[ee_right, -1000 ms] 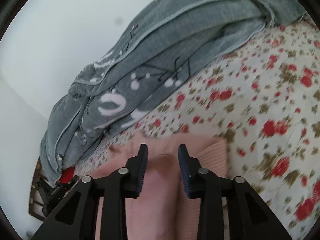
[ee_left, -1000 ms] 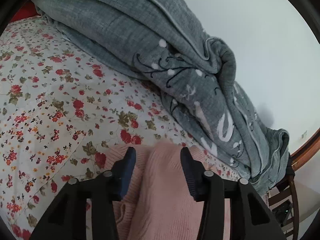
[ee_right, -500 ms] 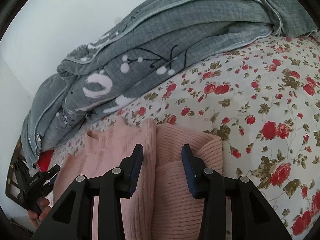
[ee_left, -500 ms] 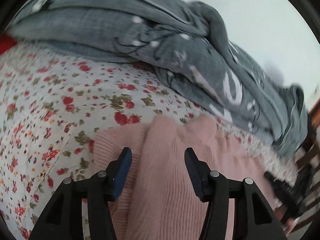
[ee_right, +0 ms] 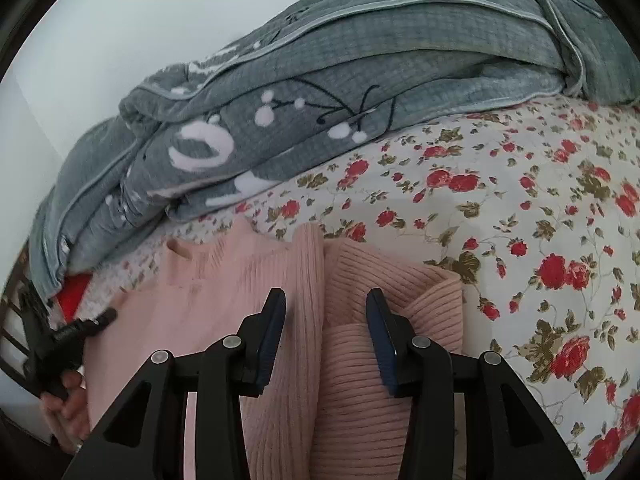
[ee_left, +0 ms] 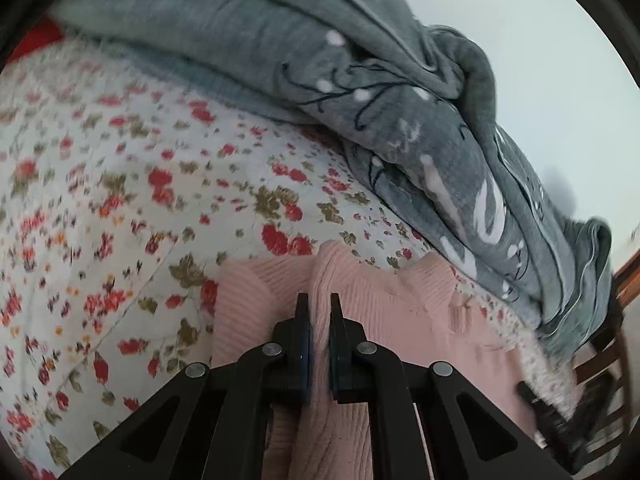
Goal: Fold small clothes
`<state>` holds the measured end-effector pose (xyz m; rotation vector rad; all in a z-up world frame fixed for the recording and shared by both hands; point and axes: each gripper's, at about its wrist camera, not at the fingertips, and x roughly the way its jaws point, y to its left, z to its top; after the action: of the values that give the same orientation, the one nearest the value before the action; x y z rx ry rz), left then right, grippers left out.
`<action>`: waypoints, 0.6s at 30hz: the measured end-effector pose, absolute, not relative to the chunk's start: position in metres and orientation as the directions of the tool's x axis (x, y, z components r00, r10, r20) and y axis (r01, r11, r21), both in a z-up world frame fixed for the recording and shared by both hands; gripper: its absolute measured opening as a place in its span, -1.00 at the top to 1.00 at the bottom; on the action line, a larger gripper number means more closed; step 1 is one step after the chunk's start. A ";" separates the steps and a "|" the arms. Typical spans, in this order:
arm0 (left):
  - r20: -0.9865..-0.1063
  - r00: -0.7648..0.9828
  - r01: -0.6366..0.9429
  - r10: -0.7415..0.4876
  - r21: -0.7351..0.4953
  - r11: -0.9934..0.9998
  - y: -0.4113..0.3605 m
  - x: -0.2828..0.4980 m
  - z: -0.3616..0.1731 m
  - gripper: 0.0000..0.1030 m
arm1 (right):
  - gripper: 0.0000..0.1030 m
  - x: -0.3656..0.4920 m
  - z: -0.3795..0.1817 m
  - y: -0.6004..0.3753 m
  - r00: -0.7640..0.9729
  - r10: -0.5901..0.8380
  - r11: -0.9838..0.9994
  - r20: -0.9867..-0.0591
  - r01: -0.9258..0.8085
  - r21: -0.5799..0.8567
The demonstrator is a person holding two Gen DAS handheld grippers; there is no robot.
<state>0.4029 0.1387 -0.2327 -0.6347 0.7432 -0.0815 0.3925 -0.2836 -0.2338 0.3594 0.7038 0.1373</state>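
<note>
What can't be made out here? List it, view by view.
- Left wrist view: the floral bedsheet is motion-blurred; the pink knit sweater runs under the left gripper and off the bottom edge.
- Right wrist view: the sweater's lower part is cut off; the right gripper covers part of its fold.

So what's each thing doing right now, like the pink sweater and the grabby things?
Pink sweater: lying on the bed, partly folded.
Left gripper: shut on a fold of the sweater.
Right gripper: open, over the sweater.
Grey blanket: bunched up behind.
Flowery sheet: spread flat.
</note>
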 end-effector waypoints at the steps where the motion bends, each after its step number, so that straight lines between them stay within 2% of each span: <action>1: -0.603 0.741 -0.152 -0.297 -0.581 0.800 0.140 0.402 -0.234 0.84 | 0.49 0.393 -0.234 -0.281 0.754 0.230 0.936 -0.616 0.001 0.351; 2: -0.599 0.740 -0.153 -0.306 -0.594 0.790 0.141 0.401 -0.235 0.83 | 0.87 0.393 -0.234 -0.280 0.754 0.230 0.939 -0.616 -0.006 0.343; 4: -0.596 0.737 -0.152 -0.319 -0.606 0.781 0.142 0.399 -0.236 0.83 | 0.89 0.391 -0.232 -0.277 0.763 0.246 0.939 -0.597 -0.035 0.342; 8: -0.578 0.745 -0.128 -0.332 -0.613 0.780 0.140 0.395 -0.231 0.83 | 0.90 0.372 -0.217 -0.287 0.842 0.237 0.928 -0.484 -0.049 0.370; 13: -0.588 0.744 -0.141 -0.317 -0.602 0.786 0.139 0.402 -0.242 0.77 | 0.90 0.392 -0.232 -0.289 0.770 0.190 0.933 -0.609 0.050 0.355; 16: -0.561 0.746 -0.145 -0.359 -0.663 0.735 0.148 0.402 -0.248 0.76 | 0.90 0.394 -0.235 -0.293 0.756 0.199 0.927 -0.623 0.061 0.370; 18: -0.552 0.752 -0.148 -0.360 -0.675 0.723 0.151 0.400 -0.247 0.67 | 0.88 0.395 -0.235 -0.287 0.752 0.185 0.937 -0.633 0.058 0.343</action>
<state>0.4001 0.1511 -0.2471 -0.7698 0.7272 -0.1293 0.3948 -0.2875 -0.2351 0.3568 0.7201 0.0706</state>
